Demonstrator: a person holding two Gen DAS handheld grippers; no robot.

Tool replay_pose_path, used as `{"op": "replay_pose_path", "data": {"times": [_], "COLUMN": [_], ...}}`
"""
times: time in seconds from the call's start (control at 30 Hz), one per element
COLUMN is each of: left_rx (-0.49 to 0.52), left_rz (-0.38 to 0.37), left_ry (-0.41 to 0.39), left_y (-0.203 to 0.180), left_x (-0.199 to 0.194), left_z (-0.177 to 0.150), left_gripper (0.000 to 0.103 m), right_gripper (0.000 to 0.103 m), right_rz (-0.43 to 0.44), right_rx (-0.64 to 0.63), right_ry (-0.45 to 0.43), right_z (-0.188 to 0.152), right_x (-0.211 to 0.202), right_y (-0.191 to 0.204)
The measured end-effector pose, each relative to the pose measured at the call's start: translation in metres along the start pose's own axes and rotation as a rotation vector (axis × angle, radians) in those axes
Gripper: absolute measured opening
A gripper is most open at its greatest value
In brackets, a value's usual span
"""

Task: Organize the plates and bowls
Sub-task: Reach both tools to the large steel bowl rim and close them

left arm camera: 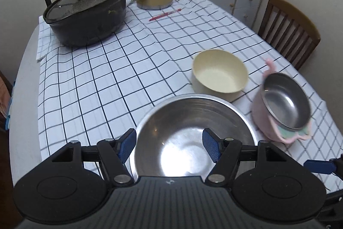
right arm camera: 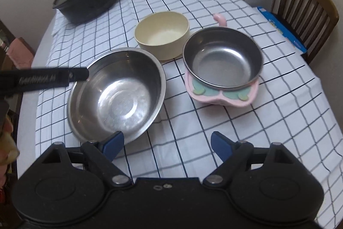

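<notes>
Left tongs (left arm camera: 169, 144) straddle the steel bowl's (left arm camera: 188, 138) near rim, unclenched; right tongs (right arm camera: 167, 146) released. Bowl likely light, slippery: grip its rim.

Three bowls (right arm camera: 116, 96) on checked tablecloth (right arm camera: 257, 132)

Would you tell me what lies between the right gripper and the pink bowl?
Only bare checked cloth; the right wrist view shows nothing between the right gripper and the pink bowl.
</notes>
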State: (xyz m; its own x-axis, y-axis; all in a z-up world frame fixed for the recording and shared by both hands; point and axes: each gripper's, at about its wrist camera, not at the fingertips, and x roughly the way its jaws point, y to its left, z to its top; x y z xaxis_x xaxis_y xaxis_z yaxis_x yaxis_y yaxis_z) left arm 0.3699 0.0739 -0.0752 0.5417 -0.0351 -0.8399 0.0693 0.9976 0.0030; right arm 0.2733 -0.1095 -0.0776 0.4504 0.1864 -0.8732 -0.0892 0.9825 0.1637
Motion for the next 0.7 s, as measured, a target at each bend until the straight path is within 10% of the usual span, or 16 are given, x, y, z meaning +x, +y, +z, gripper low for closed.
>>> {"op": "replay_pose_path", "data": {"times": [0.57,0.7], "left_rx": [0.064,0.070], "left_rz": [0.075,0.078], "left_ry": [0.146,0.167], "left_y": [0.022,0.024], "left_x": [0.083,0.089], "left_z": [0.015,0.016], "left_gripper": [0.067,0.053], "right_gripper": [0.068,0.053], "right_rz": [-0.049,-0.039], "right_rx": [0.067,0.055], "right_ry": [0.128,0.144], "right_z": [0.023,0.025], "right_x": [0.072,0.078], "right_y": [0.006,0.010]}}
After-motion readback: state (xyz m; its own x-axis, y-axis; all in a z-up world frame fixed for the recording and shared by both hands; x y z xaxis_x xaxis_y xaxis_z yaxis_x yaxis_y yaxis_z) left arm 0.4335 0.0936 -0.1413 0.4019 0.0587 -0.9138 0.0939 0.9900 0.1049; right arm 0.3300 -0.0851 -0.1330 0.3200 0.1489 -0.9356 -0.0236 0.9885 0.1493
